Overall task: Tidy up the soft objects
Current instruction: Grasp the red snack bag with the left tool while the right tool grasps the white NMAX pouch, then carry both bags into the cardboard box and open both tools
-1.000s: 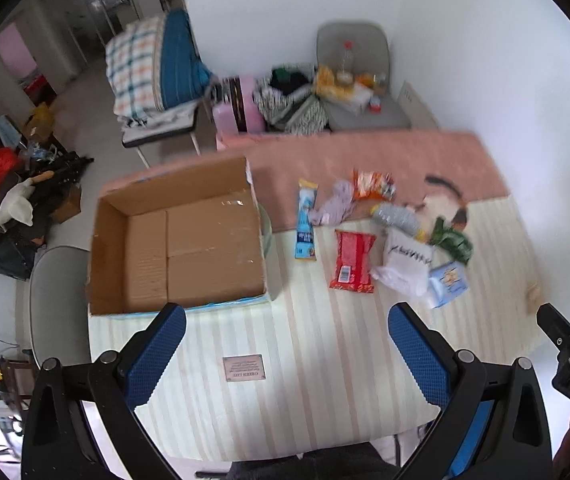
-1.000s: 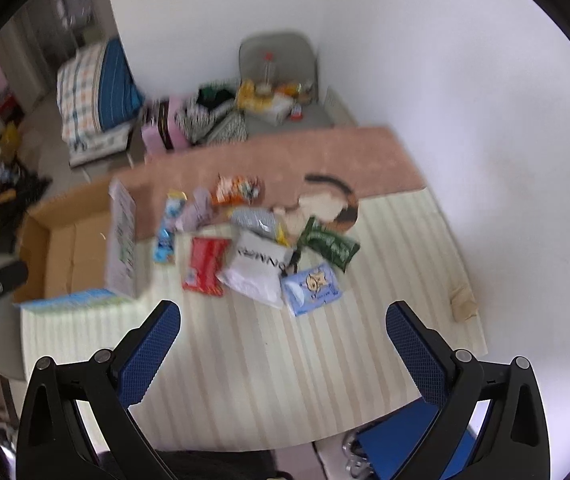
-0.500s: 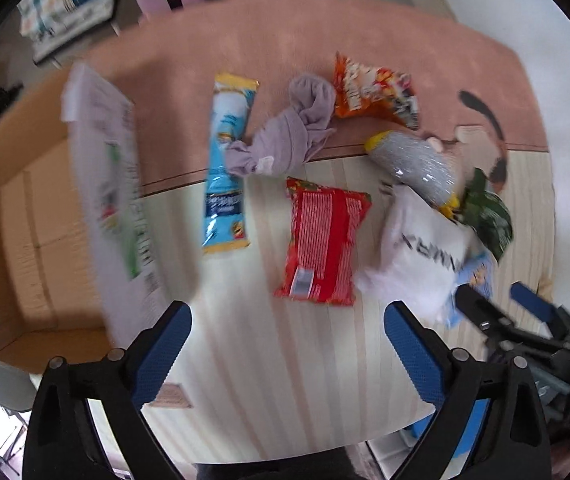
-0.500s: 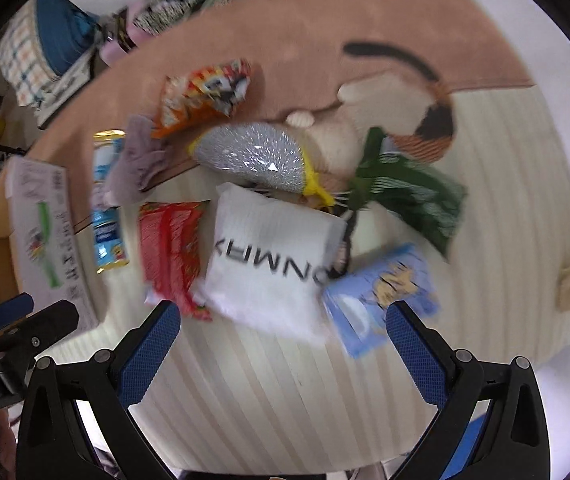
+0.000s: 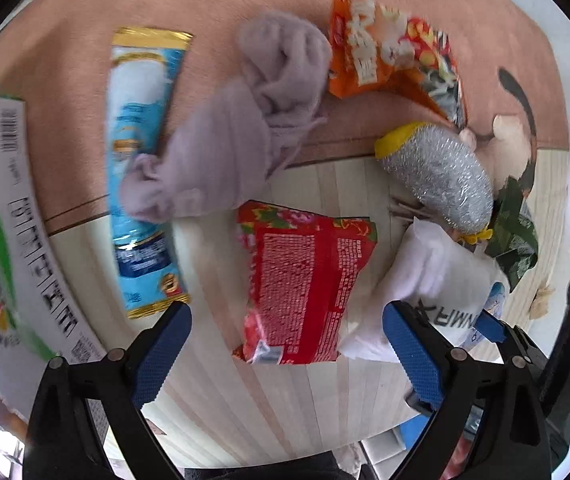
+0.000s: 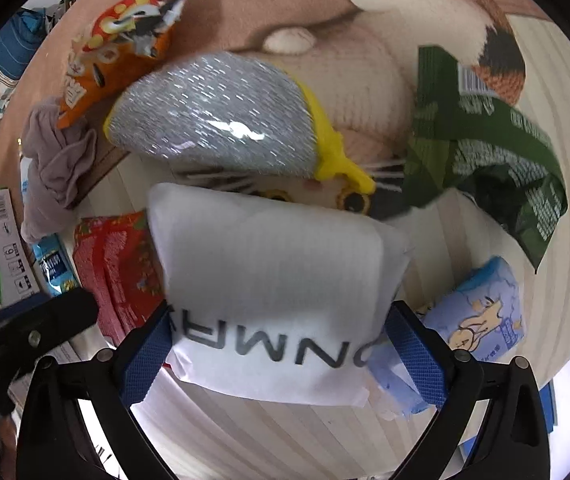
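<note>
Right claw [image 6: 279, 344] sits wide open at the bottom of its frame, blue pads flanking the near end of the white pouch [image 6: 273, 284], which fills the centre of the view with dark lettering across its lower part; whether the pads actually touch it, hard to tell. Just above that pouch lies the silver scrubber [image 6: 213, 116] with yellow ends, and the orange snack bag [image 6: 125, 36] sits in the upper left, touching the scrubber's left end. Over on the right, the green packet [image 6: 485, 152] lies crumpled, and the light blue tissue pack [image 6: 481, 312] rests in the lower right beside the claw's right finger. Left claw [image 5: 287, 354] is open too, empty, low in its own frame, hovering over the red packet [image 5: 305, 280], which lies flat at centre on the striped mat [image 5: 285, 412]. Above that, the lilac cloth [image 5: 241, 132] sprawls bunched across the middle, its lower left end overlapping the long blue wrapper [image 5: 141, 168], upright in the left half. Far left edge shows the printed flap of the cardboard box [image 5: 1, 240]. Upper part of both views is the pinkish rug [image 5: 221, 4].
</note>
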A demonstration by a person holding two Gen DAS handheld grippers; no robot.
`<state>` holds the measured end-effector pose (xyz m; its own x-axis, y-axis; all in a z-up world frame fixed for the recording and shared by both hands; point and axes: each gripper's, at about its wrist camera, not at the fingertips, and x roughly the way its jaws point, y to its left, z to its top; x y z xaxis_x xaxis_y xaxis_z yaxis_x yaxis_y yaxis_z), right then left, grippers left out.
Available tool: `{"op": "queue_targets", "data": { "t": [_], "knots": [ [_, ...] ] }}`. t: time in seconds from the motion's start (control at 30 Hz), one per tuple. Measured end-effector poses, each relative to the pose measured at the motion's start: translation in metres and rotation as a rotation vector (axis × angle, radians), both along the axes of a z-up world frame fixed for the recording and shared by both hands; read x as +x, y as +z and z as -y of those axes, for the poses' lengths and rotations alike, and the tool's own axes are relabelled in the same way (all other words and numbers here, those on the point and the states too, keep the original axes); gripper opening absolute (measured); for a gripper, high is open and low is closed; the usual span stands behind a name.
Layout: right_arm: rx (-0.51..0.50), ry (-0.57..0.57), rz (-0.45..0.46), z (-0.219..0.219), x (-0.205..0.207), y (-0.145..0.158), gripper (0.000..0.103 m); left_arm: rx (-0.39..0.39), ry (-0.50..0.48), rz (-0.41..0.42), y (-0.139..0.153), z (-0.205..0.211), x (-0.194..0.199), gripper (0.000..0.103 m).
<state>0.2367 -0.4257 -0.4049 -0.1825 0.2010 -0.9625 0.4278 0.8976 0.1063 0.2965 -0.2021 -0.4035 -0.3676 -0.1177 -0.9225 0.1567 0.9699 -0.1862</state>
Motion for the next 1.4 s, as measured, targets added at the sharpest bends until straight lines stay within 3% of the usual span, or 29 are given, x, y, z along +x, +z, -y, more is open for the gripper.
{"op": "queue_targets", "data": {
  "t": [0.33, 0.47, 0.57, 0.63, 0.83, 1.03, 1.27, 1.4],
  "knots": [
    [-0.022, 0.066, -0.023, -0.007, -0.010, -0.012, 0.100, 0.040, -0.095, -0.058, -0.037, 0.023, -0.025, 0.097],
    [-0.016, 0.069, -0.038, -0.020, -0.007, -0.021, 0.100, 0.080, -0.167, -0.052, -0.047, 0.037, -0.037, 0.087],
    [-0.016, 0.073, -0.053, -0.036, -0.005, -0.036, 0.099, 0.102, -0.182, -0.037, -0.047, 0.038, -0.042, 0.071],
    [-0.008, 0.063, -0.059, -0.045, -0.002, -0.047, 0.093, 0.094, -0.196, -0.019, -0.043, 0.037, -0.048, 0.049],
    [-0.037, 0.064, -0.046, -0.066, -0.002, -0.049, 0.076, 0.101, -0.198, 0.045, -0.025, 0.021, -0.060, 0.044],
    [-0.011, 0.066, 0.024, -0.097, -0.005, -0.030, 0.072, 0.069, -0.132, 0.137, 0.023, 0.007, -0.080, 0.043],
    [0.050, 0.171, 0.184, -0.179, 0.003, 0.041, 0.072, -0.005, 0.008, 0.292, 0.114, -0.063, -0.101, 0.043],
    [0.095, 0.238, 0.280, -0.225, 0.020, 0.094, 0.072, -0.021, 0.085, 0.346, 0.173, -0.129, -0.055, 0.043]
  ]
}}
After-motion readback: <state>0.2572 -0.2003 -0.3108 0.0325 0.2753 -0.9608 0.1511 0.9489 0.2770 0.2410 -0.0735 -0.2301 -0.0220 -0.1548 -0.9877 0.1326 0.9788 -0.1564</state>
